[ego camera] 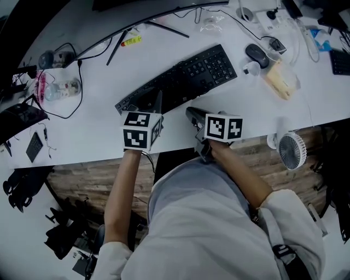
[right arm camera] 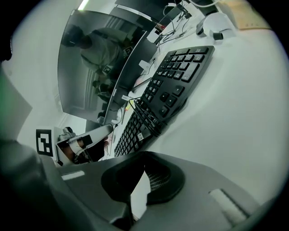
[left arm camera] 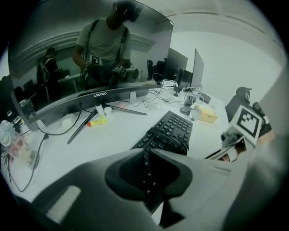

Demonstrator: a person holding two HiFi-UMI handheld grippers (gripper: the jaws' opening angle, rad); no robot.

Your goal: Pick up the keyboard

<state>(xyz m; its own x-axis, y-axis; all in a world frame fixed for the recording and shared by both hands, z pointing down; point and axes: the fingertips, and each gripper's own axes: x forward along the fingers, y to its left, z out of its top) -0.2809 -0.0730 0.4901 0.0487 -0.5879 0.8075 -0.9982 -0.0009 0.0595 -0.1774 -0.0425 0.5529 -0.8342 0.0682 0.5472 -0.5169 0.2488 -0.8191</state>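
Desk (ego camera: 82, 136) bears keyboard (ego camera: 188, 75), left gripper (ego camera: 158, 98), right gripper (ego camera: 192, 114) at its near edge.

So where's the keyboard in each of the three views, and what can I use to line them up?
Head view: the keyboard is in the upper middle, slanting up to the right.
Left gripper view: it sits mid-frame, slightly right.
Right gripper view: it runs from the top right down towards the left.
Shared landmark: the curved monitor behind it shows in all three views.
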